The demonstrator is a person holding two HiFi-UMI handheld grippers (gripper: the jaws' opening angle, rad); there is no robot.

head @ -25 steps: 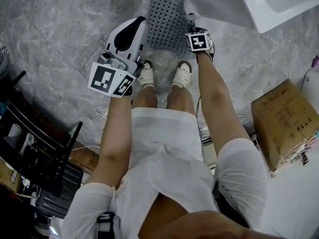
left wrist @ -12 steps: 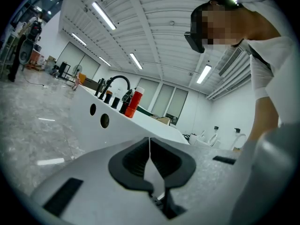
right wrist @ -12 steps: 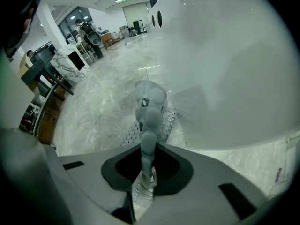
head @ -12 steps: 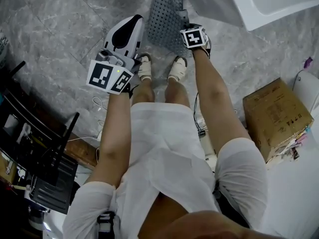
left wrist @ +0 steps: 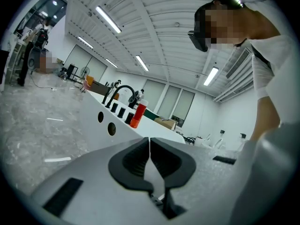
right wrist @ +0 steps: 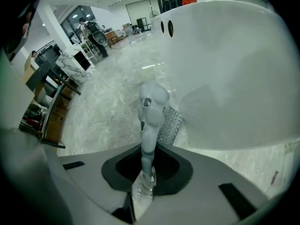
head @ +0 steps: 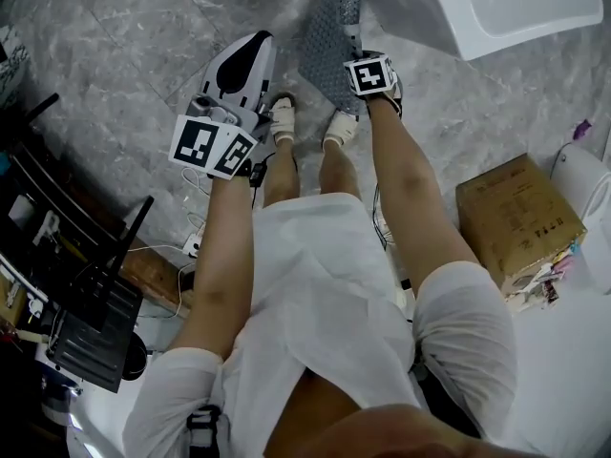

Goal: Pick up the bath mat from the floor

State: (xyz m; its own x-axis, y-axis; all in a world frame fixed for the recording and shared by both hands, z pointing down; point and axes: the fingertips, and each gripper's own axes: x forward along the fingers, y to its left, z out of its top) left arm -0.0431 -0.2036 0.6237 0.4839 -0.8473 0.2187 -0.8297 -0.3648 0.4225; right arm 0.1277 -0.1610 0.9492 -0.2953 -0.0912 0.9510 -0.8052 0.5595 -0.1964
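Observation:
The grey perforated bath mat hangs partly raised off the marble floor beside the tub, its near edge pinched by my right gripper. In the right gripper view the mat runs edge-on out from between the dark pads, and its holed far end droops toward the floor. My right gripper is shut on that edge. My left gripper hovers to the left of the mat, apart from it. In its own view the left gripper is shut with nothing between the pads.
A white bathtub stands just right of the mat. A cardboard box sits on the floor at the right. Dark racks and gear crowd the left side, with cables near them. The person's sandalled feet stand just behind the mat.
The mat's near edge has risen with my right gripper, and the mat looks narrower and more tilted. The left gripper has stayed close to the same spot.

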